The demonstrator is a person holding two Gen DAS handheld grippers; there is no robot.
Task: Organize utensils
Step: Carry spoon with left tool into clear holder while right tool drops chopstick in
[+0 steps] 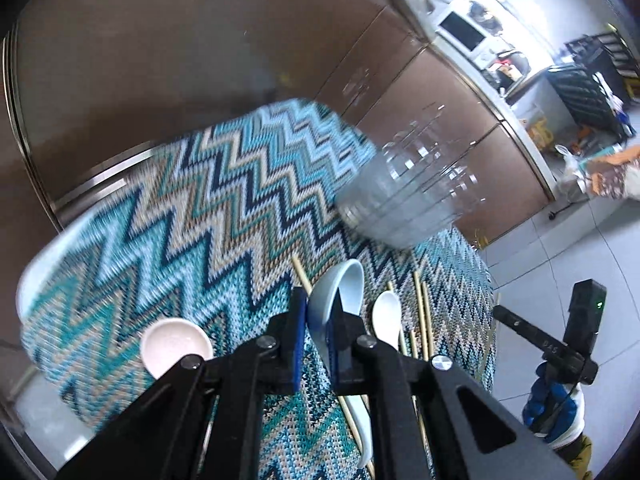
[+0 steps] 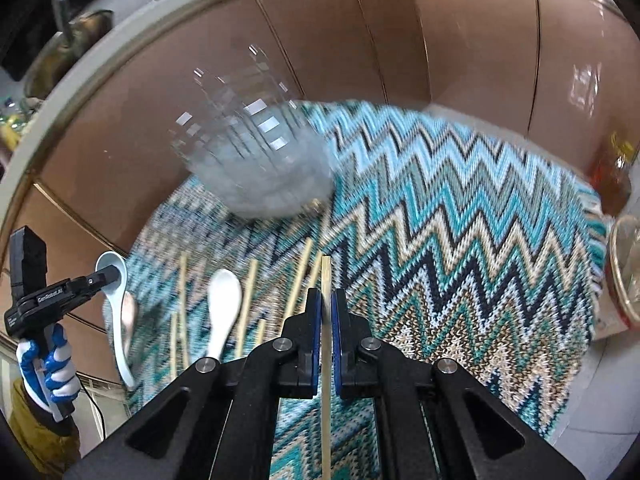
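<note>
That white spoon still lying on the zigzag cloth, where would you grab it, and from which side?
Grip the white spoon across its narrow handle, coming down from above with the fingers either side. It lies flat among loose chopsticks, bowl end toward the clear tumbler; the handle is slimmer than the wide bowl.

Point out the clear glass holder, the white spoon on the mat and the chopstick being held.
Clear glass holder (image 2: 264, 184), right wrist view: frosted base.
White spoon (image 2: 225, 290), right wrist view: bowl.
Held chopstick (image 2: 326, 280), right wrist view: shaft above the pads.

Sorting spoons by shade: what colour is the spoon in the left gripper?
Pale blue spoon, clearest in the left wrist view, clamped between the left gripper pads.
</note>
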